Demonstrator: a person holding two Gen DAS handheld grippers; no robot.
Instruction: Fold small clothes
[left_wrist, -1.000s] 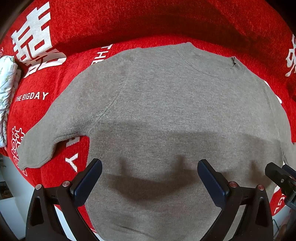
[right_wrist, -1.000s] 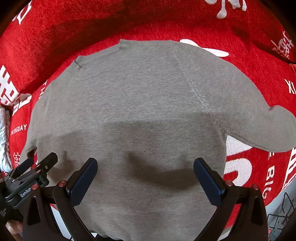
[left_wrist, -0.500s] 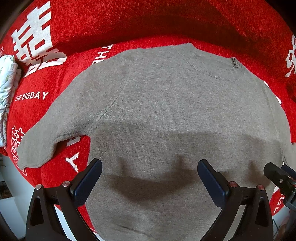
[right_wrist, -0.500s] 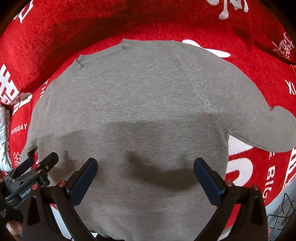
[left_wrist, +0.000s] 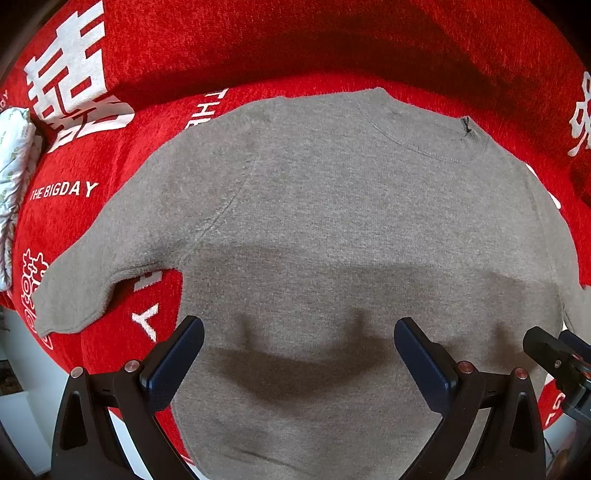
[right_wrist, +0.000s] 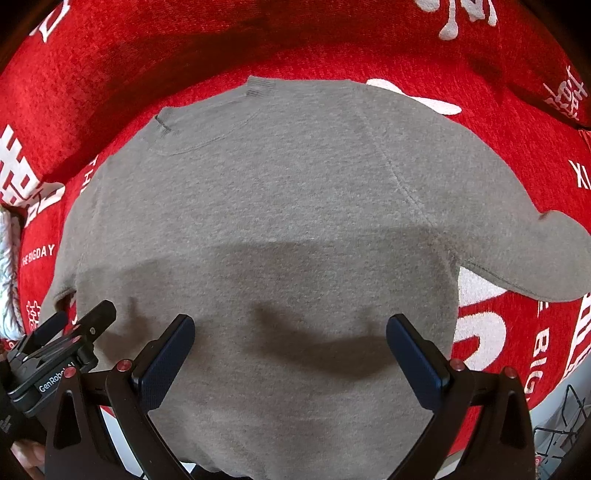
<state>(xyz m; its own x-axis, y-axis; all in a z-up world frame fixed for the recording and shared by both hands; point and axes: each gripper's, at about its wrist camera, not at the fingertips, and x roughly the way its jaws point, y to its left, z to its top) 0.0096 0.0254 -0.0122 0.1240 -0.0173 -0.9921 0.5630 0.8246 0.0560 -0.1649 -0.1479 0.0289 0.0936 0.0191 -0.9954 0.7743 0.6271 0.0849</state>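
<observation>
Grey sweater (left_wrist: 332, 229) laid flat, back or front up (couldn't tell which), spread on red blanket (left_wrist: 258, 48) with white characters and "THE BIGDAY" lettering. Neckline (left_wrist: 424, 125) pointed away from both cameras, hem toward them. One sleeve (left_wrist: 92, 273) stretched out to the left in left wrist view, cuff resting on the red fabric; opposite sleeve (right_wrist: 535, 258) stretched out to the right in right wrist view. Raglan-style shoulder seams visible on both sides. Body mostly smooth, no fold made yet. Left gripper (left_wrist: 299, 350) hovered over the lower body of the sweater, jaws spread wide, nothing between them, dark blue pads (left_wrist: 173, 362) clear of the knit as far as visible. Right gripper (right_wrist: 290, 350) same story: over the lower body, jaws spread wide, empty. Broad shadow band across the lower half of the sweater under both tools, with a darker curved shadow between each pair of fingers. Both grippers side by side near the hem; right one seen at far right edge of left wrist view, left one seen at lower left of right wrist view with "GenRobot" marking partly readable. White patterned cloth (left_wrist: 14, 177) bunched at far left edge, beside the blanket, apart from the sweater. Black wire rack (right_wrist: 561, 424) partly visible at bottom right of right wrist view.
</observation>
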